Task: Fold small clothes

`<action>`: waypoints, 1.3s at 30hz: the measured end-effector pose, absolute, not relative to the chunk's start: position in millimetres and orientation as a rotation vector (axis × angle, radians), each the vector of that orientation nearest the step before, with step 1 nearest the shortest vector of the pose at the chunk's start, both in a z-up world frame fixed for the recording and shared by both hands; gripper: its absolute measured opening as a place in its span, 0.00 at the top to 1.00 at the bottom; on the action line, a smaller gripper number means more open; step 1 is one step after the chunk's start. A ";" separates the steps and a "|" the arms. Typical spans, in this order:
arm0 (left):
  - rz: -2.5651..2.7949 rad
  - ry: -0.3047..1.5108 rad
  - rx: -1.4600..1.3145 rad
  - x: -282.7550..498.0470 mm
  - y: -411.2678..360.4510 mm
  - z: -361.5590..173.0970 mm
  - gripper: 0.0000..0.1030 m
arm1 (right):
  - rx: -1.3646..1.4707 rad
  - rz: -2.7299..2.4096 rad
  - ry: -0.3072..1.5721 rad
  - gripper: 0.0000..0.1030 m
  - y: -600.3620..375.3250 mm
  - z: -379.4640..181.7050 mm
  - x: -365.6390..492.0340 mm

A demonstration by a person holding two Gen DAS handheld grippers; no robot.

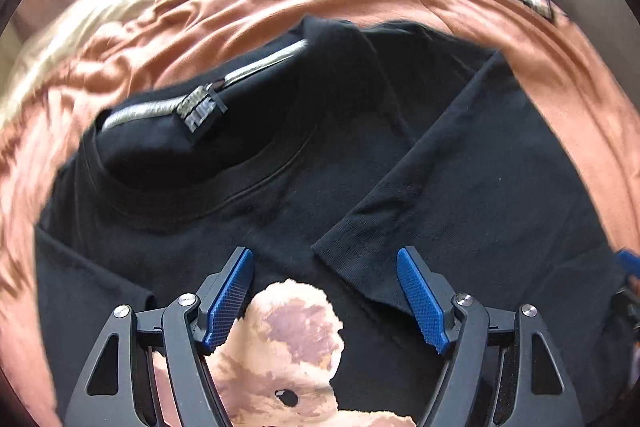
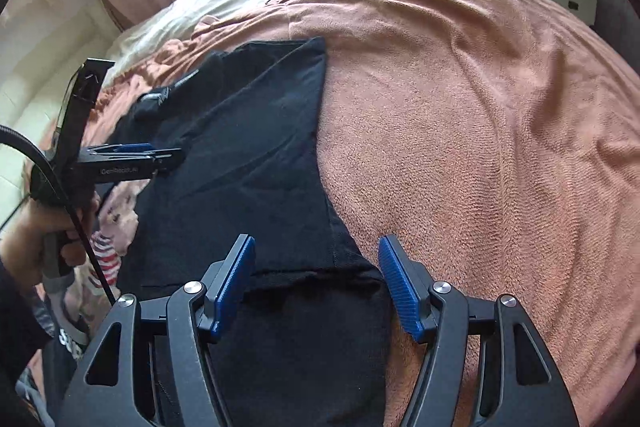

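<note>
The black T-shirt (image 1: 280, 195) lies on the bed's orange blanket (image 2: 480, 131), its right sleeve (image 1: 420, 203) already folded inward. Both grippers, left gripper (image 1: 325, 297) and right gripper (image 2: 316, 285), have fingers apart and empty. Next, pinch the lower-frame hem squarely and lift evenly.

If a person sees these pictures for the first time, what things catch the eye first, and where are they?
First comes the black T-shirt, spread on an orange-brown blanket, with its right sleeve already folded across the chest. Next is the pale bear print on its front, low between the open left tool's blue fingers. The right tool, also open, hovers at the shirt's right edge.
</note>
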State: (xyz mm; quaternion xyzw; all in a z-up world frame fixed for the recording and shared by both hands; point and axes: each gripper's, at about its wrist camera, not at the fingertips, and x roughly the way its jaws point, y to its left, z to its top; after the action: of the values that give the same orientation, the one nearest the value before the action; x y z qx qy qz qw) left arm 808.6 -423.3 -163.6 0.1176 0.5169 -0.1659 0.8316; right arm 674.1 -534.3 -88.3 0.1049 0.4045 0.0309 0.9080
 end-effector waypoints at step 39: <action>-0.307 1.093 0.083 698.3 -213.1 -105.7 0.32 | 0.065 0.102 0.998 0.92 -413.5 -79.7 687.1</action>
State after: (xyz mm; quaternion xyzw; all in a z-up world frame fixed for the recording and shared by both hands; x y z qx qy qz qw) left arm 698.3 -213.1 -105.7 0.0392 0.5176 -0.1452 0.8423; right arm 687.1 -413.5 -79.7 0.0313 0.4783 0.0489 0.8763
